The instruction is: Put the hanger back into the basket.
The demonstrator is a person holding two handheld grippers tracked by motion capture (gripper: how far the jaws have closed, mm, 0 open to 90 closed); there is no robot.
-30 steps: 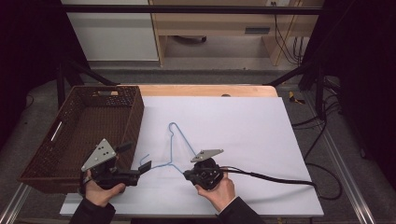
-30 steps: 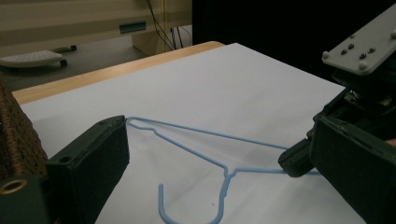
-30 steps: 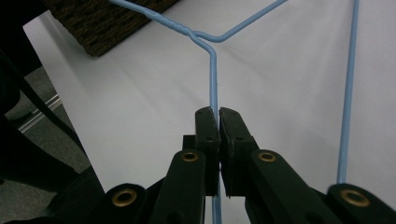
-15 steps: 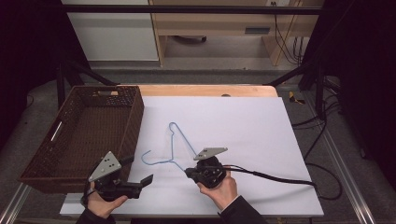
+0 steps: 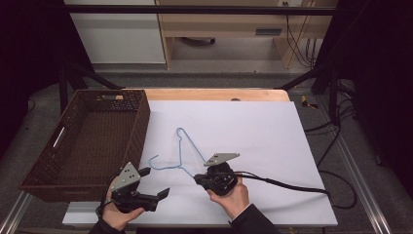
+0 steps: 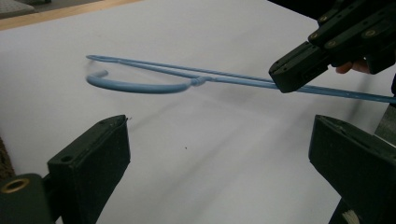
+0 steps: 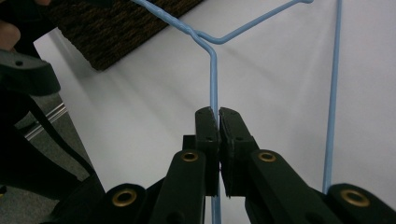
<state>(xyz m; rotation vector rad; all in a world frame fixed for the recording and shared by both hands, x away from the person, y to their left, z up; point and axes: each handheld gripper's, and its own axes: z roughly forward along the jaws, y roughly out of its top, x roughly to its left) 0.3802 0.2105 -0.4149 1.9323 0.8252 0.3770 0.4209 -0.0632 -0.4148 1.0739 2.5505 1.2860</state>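
Observation:
A blue wire hanger (image 5: pixel 170 167) lies over the white table top, its hook pointing left toward the basket. My right gripper (image 5: pixel 197 179) is shut on the hanger's wire just below the twisted neck; in the right gripper view the jaws (image 7: pixel 218 112) pinch the straight blue wire (image 7: pixel 214 70). My left gripper (image 5: pixel 155 183) is open near the table's front edge, a short way in front of the hook and apart from it. The left gripper view has the hanger (image 6: pixel 140 87) beyond its wide-open jaws (image 6: pixel 219 135), with the right gripper's jaws (image 6: pixel 299 70) clamped on the wire.
A dark brown wicker basket (image 5: pixel 141 122) stands along the table's left side, with nothing visible inside. The white sheet (image 5: pixel 253 131) stretches to the right and back. A black cable (image 5: pixel 292 185) trails right from the right gripper. The table's front edge is close under both hands.
My left gripper has drawn back from the hanger's hook toward the front edge, jaws open. The right gripper has kept its hold and hardly moved.

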